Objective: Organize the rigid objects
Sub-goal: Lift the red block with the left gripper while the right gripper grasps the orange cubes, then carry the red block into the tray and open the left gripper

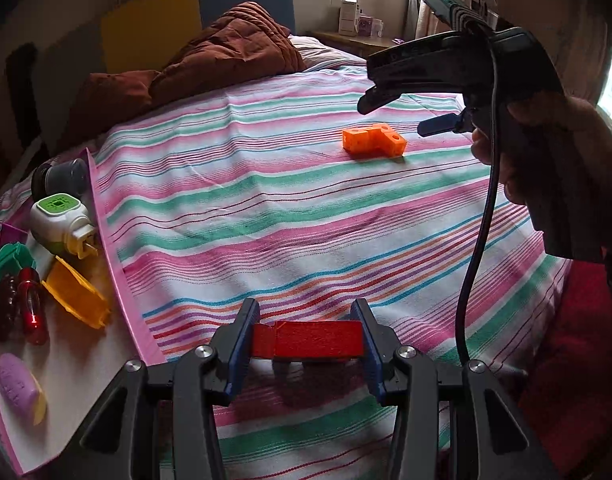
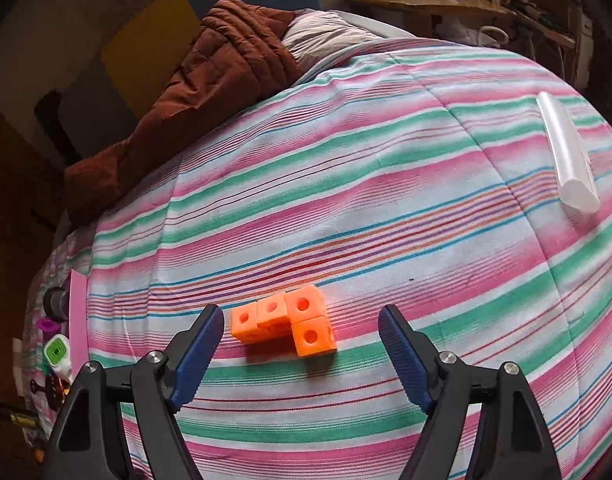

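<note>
There was one orange block piece (image 2: 284, 325) made of four joined cubes, one red block (image 1: 309, 340), one white tube (image 2: 567, 156), one pink tray (image 1: 118, 264) and one brown quilt (image 2: 194, 92) on one striped bed (image 2: 345, 168).

We see open striped bedsheet (image 1: 306, 208) across the middle, with only the orange block (image 2: 286, 322) lying on it. The pink tray (image 1: 106, 216) wall and its toys bound the left side. A brown quilt (image 1: 226, 52) blocks the far end, and a white tube (image 2: 565, 152) lies to the right.
</note>
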A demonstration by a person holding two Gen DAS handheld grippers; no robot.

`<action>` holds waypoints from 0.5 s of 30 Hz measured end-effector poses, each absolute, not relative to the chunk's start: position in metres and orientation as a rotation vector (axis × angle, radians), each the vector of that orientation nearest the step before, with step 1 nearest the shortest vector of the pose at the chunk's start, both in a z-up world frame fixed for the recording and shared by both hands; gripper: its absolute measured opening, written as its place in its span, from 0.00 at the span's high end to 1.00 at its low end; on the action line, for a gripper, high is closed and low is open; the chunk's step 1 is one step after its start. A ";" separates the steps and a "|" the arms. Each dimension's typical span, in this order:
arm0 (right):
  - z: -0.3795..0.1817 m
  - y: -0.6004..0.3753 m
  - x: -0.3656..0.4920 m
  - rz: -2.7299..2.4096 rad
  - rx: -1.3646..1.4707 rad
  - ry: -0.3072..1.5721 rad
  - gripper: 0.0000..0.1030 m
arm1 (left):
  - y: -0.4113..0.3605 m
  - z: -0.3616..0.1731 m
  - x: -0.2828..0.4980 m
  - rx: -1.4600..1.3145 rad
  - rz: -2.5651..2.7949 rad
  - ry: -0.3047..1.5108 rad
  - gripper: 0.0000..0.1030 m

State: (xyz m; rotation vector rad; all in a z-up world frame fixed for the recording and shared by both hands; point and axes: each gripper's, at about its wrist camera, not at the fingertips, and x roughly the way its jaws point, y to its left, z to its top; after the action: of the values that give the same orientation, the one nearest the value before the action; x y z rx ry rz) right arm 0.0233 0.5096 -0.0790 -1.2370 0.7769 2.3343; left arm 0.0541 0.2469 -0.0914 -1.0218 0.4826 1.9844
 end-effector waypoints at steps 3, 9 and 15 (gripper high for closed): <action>-0.082 0.493 0.004 2.361 -1.310 0.593 0.21 | 0.242 -0.092 0.054 -1.024 1.992 0.480 0.54; -0.109 0.476 -0.021 2.310 -1.459 0.328 0.24 | 0.236 -0.082 0.057 -1.006 2.006 0.479 0.54; -0.107 0.454 -0.009 2.369 -1.478 0.246 0.42 | 0.228 -0.065 0.058 -0.993 2.027 0.460 0.54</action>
State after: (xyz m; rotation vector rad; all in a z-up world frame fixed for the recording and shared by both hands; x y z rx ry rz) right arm -0.0088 0.4545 -0.1071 -1.4779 0.2463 2.3686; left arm 0.0585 0.2284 -0.0655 -0.9928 0.4603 2.0272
